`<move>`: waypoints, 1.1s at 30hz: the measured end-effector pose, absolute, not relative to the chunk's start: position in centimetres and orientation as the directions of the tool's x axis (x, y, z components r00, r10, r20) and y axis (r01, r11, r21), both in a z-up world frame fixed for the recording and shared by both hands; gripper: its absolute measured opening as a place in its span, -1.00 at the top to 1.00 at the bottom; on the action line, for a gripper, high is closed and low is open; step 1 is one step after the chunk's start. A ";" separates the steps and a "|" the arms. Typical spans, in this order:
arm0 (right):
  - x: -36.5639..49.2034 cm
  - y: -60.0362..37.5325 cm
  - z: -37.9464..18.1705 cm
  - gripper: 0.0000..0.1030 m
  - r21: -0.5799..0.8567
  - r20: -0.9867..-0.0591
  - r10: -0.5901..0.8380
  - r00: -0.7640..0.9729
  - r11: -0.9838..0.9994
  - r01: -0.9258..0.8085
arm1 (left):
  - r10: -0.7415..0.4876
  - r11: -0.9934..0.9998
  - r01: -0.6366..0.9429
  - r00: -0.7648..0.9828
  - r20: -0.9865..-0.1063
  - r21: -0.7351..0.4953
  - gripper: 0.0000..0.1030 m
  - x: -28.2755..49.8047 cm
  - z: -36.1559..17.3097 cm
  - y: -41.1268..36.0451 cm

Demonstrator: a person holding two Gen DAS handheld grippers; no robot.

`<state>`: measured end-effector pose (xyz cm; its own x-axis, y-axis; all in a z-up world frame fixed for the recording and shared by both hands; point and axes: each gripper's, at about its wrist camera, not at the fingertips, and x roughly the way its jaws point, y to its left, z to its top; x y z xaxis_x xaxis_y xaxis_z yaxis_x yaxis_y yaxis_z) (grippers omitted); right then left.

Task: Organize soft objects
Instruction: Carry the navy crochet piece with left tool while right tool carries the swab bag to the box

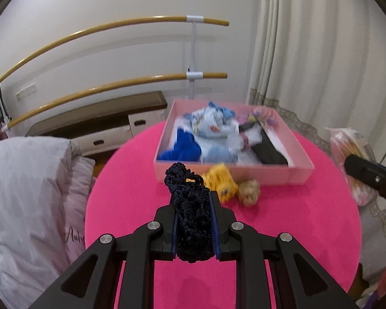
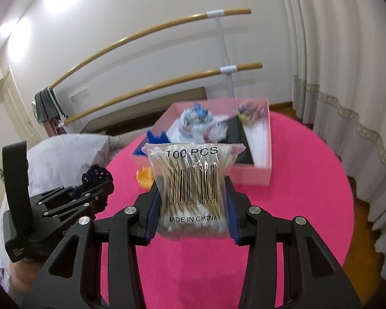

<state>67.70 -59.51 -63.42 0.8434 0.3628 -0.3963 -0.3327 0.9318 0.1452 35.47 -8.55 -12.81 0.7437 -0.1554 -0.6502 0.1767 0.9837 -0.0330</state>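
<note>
My left gripper (image 1: pixel 191 195) is shut on a dark navy crocheted piece (image 1: pixel 190 213) and holds it above the pink round table (image 1: pixel 283 231), short of the pink box (image 1: pixel 234 172). The box holds several soft items: blue and white cloths and a black piece. A yellow plush toy (image 1: pixel 222 180) and a small beige plush (image 1: pixel 249 191) lie on the table against the box front. My right gripper (image 2: pixel 193 180) is shut on a clear bag of cotton swabs (image 2: pixel 193 185), held above the table in front of the box (image 2: pixel 254 172). The left gripper (image 2: pixel 95 190) also shows in the right wrist view.
A bed with a white quilt (image 1: pixel 25 193) lies left of the table. Two wooden ballet bars (image 1: pixel 115 87) on a white stand run along the wall, with a low bench (image 1: pixel 103 113) behind. Curtains (image 1: pixel 321 64) hang on the right.
</note>
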 end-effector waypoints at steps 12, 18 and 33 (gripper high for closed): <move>73.0 -60.0 -57.1 0.21 0.155 -0.336 0.378 0.863 0.926 -0.345 | -0.192 0.980 0.187 0.774 -0.604 -0.071 0.67 43.3 -8.3 -9.1; 77.0 -59.7 -55.7 0.21 0.171 -0.359 0.386 0.850 0.922 -0.346 | -0.197 0.979 0.189 0.764 -0.615 -0.079 0.67 48.6 -7.3 -9.8; 85.8 -60.9 -57.2 0.21 0.227 -0.466 0.376 0.801 0.926 -0.303 | -0.206 0.974 0.213 0.715 -0.669 -0.072 0.67 58.4 -9.6 -13.7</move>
